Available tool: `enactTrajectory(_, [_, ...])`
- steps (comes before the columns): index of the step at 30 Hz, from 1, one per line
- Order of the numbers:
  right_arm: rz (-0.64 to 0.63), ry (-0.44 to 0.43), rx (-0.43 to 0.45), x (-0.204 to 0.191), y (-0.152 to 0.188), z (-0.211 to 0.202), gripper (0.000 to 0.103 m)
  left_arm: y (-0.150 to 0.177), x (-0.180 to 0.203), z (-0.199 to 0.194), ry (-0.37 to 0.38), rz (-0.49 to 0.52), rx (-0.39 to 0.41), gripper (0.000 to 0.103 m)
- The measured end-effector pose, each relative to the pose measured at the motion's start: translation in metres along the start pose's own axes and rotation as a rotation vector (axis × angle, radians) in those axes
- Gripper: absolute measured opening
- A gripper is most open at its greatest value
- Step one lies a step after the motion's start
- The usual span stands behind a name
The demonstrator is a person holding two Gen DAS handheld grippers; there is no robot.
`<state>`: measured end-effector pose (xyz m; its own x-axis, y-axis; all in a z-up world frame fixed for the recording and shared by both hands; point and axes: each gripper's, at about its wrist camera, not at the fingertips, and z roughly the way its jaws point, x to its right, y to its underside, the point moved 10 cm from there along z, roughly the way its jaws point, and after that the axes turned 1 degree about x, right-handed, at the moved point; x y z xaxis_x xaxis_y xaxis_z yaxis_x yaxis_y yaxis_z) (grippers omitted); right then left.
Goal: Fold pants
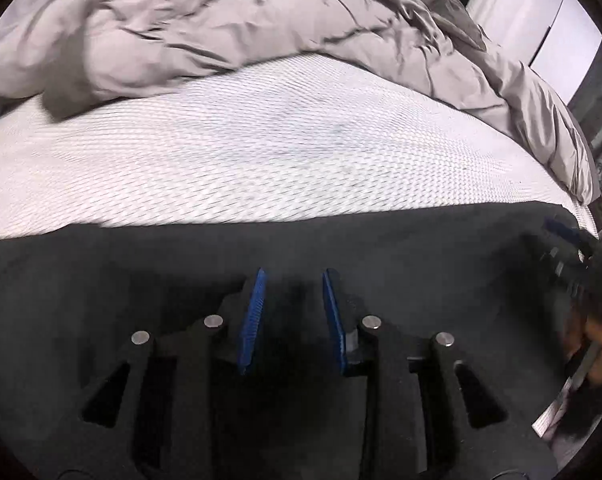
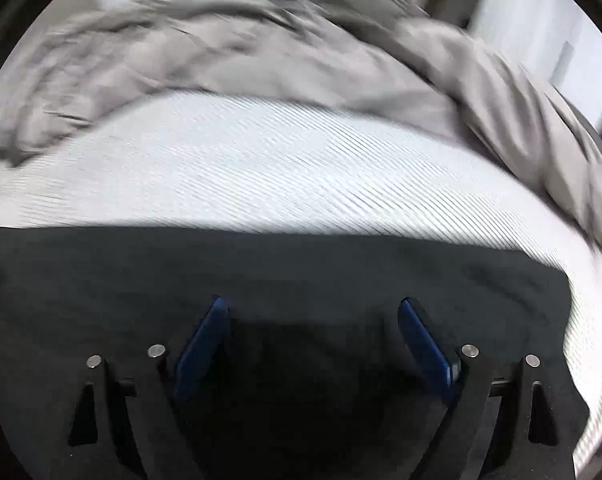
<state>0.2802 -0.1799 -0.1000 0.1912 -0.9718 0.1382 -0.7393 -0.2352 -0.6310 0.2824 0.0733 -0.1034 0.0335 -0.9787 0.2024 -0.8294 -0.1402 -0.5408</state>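
Note:
Black pants (image 1: 141, 264) lie flat across the near part of a white textured mattress (image 1: 241, 152), with their far edge running straight from left to right. My left gripper (image 1: 294, 272) hovers over the dark cloth. Its blue pads stand a narrow gap apart and I see nothing pinched between them. In the right wrist view, which is motion-blurred, the same pants (image 2: 341, 264) fill the lower half. My right gripper (image 2: 313, 301) is above them with its jaws wide apart and nothing between the pads. A person's hand (image 1: 597, 348) shows at the right edge of the left wrist view.
A crumpled grey duvet (image 1: 181, 20) is heaped along the far side of the mattress and down its right side (image 2: 521, 128). White furniture (image 1: 561, 40) stands beyond the bed at the upper right. The mattress edge drops off at the right.

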Motion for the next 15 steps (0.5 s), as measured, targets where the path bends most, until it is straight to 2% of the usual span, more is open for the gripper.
enactTrajectory(2, [-0.053, -0.112, -0.042, -0.050, -0.005, 0.017, 0.090, -0.002, 0.014, 0.022, -0.020, 0.031, -0.048, 0.026])
enactTrajectory(3, [-0.089, -0.141, -0.072, -0.073, -0.003, 0.027, 0.090, -0.001, 0.018, 0.033, -0.052, 0.054, -0.065, 0.026])
enactTrajectory(4, [-0.123, -0.141, -0.093, -0.086, 0.000, 0.035, 0.090, -0.002, 0.019, 0.038, -0.085, 0.088, -0.050, 0.028])
enactTrajectory(6, [-0.204, -0.102, -0.119, -0.103, 0.009, 0.046, 0.090, -0.005, 0.014, 0.037, -0.076, 0.096, -0.036, 0.028])
enactTrajectory(8, [-0.206, -0.106, -0.113, -0.100, 0.011, 0.046, 0.090, -0.009, -0.010, 0.028, -0.077, 0.051, -0.020, 0.028])
enactTrajectory(11, [-0.166, -0.041, -0.116, -0.063, 0.010, 0.045, 0.090, -0.006, -0.064, 0.015, -0.134, -0.035, 0.007, 0.026])
enactTrajectory(12, [-0.148, -0.030, -0.121, -0.051, 0.012, 0.046, 0.090, -0.005, -0.081, 0.008, -0.077, -0.083, 0.020, 0.019])
enactTrajectory(13, [-0.133, -0.028, -0.124, -0.044, 0.014, 0.045, 0.090, -0.003, -0.092, 0.003, -0.047, -0.114, 0.027, 0.019])
enactTrajectory(14, [-0.119, -0.022, -0.125, -0.037, 0.017, 0.043, 0.090, -0.002, -0.104, -0.003, -0.053, -0.138, 0.039, 0.019])
enactTrajectory(15, [-0.115, -0.012, -0.126, -0.036, 0.021, 0.040, 0.090, -0.002, -0.122, -0.012, -0.104, -0.152, 0.061, 0.019])
